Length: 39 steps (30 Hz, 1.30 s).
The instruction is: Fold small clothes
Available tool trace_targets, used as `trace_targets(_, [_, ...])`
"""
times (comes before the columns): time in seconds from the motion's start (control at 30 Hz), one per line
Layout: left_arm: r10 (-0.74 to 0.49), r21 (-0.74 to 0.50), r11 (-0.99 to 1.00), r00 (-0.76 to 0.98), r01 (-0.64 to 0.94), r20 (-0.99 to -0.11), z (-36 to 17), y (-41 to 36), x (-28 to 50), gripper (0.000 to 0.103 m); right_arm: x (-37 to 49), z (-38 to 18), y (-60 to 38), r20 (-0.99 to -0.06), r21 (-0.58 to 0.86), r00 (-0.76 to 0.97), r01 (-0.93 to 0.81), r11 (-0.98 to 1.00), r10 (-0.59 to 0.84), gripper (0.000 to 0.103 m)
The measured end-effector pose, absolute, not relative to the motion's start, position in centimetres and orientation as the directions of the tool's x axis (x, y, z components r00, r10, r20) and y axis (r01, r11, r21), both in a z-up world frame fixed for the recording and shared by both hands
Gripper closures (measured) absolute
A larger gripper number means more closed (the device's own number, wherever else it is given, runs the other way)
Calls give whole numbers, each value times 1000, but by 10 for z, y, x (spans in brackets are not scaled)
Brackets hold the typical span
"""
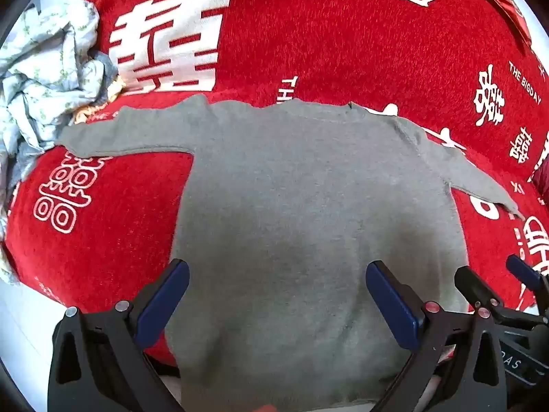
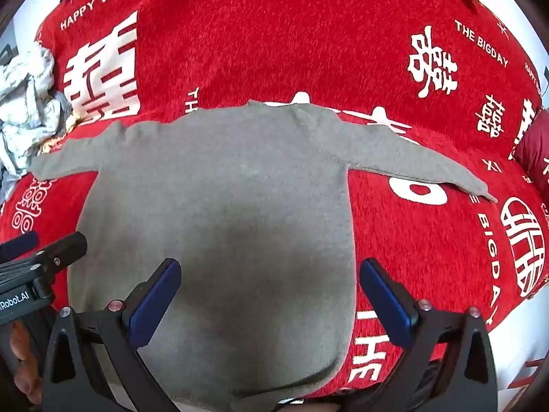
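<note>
the grey sweater (image 1: pixel 308 213) is lying flat, sleeves spread on the red blanket (image 1: pixel 308 34), while the left gripper (image 1: pixel 278 274) and right gripper (image 2: pixel 271 271) are hovering wide open and empty, readying a fold.

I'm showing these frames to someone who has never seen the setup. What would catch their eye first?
Most striking is the bright red blanket with big white characters and "HAPPY WEDDING" lettering, filling both views. On it, in the middle, a grey sweater lies flat with both sleeves spread out. The open left gripper and open right gripper hover over its lower part, and a crumpled pale floral cloth sits at the far left.
</note>
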<state>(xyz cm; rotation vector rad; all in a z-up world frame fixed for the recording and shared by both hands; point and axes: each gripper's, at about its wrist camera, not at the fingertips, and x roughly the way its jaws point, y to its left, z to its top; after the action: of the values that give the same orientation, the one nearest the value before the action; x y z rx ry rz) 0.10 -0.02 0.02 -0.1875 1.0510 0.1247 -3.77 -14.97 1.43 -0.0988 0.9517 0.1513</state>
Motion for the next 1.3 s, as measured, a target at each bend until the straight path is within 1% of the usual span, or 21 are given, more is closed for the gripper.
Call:
trace_targets(0.13, [4,-96,981,514,-167,-858,5,11,1,0,-37,13,-149,-819,-22,568,-172,985,81,0])
trace_targets(0.17, [1,-99,981,512,-167,-859,5,16,3,0,-43,8,-142,-814,-49,577,-176,983,63,0])
trace_targets(0.23, [1,-103,979,509,-177,-861,4,28,8,0,-49,7,-145,-799,-21,595,-170,985,86,0])
trace_targets(0.27, [8,-100,977,503,-186,-865,4,36,12,0,-46,10,-145,-808,9,579,-172,985,108,0])
trace_targets(0.3, [31,-86,974,504,-208,-863,10,34,5,0,-41,12,-146,-821,25,559,-176,984,121,0])
trace_targets(0.37, [123,2,976,541,-220,-832,7,-9,-15,0,-40,10,-146,-824,45,548,-189,981,143,0])
trace_targets(0.4, [137,16,975,548,-220,-825,9,-10,-15,0,-41,9,-145,-822,41,550,-206,978,150,0])
trace_targets(0.5, [126,4,976,548,-219,-827,7,-7,-14,0,-45,7,-143,-816,25,555,-248,968,163,0])
trace_targets(0.57, [99,-23,977,552,-210,-828,6,-8,-13,0,-45,3,-144,-831,53,524,-258,965,186,0])
trace_targets(0.63, [107,-21,976,566,-215,-817,7,-10,-14,0,-44,-1,-145,-838,62,511,-255,965,189,0])
trace_targets(0.77, [96,-14,982,561,-187,-822,2,-13,-13,0,-42,2,-149,-847,53,504,-236,970,169,0])
trace_targets(0.87, [112,11,984,560,-180,-821,-1,-15,-13,0,-40,-1,-156,-863,35,488,-199,979,130,0])
trace_targets(0.97, [123,36,986,557,-165,-821,-5,-17,-12,0,-40,2,-161,-857,30,501,-183,983,119,0])
trace_targets(1.13, [101,26,989,539,-145,-836,-10,-19,-10,0,-37,9,-164,-857,-2,510,-148,989,75,0])
trace_targets(1.23, [76,5,991,528,-134,-846,-11,-21,-8,0,-38,10,-161,-848,-55,529,-142,988,29,0])
trace_targets(1.3, [91,22,991,530,-135,-843,-12,-22,-9,0,-39,9,-160,-845,-63,534,-148,987,27,0])
